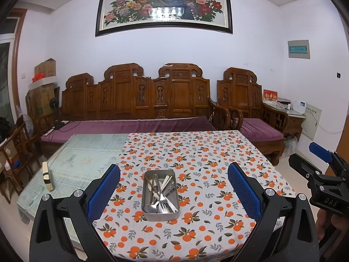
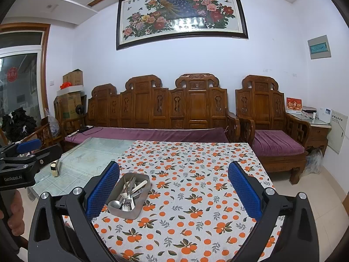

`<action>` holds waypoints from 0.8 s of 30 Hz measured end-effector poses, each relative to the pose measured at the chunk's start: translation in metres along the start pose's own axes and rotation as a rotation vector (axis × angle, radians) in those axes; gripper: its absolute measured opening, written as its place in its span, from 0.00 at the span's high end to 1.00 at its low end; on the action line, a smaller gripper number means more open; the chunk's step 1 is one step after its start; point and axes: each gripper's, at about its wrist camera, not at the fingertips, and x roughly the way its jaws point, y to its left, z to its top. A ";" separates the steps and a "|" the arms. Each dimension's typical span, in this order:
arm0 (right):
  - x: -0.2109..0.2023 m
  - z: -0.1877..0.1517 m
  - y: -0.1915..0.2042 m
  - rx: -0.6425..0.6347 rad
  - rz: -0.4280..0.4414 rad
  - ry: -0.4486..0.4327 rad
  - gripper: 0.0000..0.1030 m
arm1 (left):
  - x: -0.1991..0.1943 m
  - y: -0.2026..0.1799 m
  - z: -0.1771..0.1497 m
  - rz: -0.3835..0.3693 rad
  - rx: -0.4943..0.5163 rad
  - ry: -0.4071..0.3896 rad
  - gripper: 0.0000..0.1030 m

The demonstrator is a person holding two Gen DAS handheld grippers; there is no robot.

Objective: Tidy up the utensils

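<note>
A rectangular metal tray (image 1: 146,212) sits on the orange-print tablecloth (image 1: 196,152), holding a jumble of steel forks, spoons and chopsticks (image 1: 160,193). My left gripper (image 1: 173,188) hovers above the table, open wide, the tray lying between its blue pads with nothing held. The right gripper (image 2: 173,188) is open too and holds nothing; the tray (image 2: 142,198) lies just right of its left pad, the utensils (image 2: 128,193) piled inside. Each gripper shows at the edge of the other's view, the right one (image 1: 322,170) and the left one (image 2: 21,159).
The tablecloth (image 2: 196,174) covers the table's right part; bare glass top (image 1: 87,152) lies to the left, with a small pale block (image 1: 47,175) standing on it. A carved wooden sofa (image 1: 139,100) and armchair (image 1: 250,100) stand behind the table. A hand (image 2: 13,209) grips the left tool.
</note>
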 end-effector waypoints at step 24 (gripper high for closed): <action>0.006 -0.008 0.001 0.007 -0.003 0.008 0.03 | -0.001 0.000 -0.003 0.002 0.003 -0.002 0.08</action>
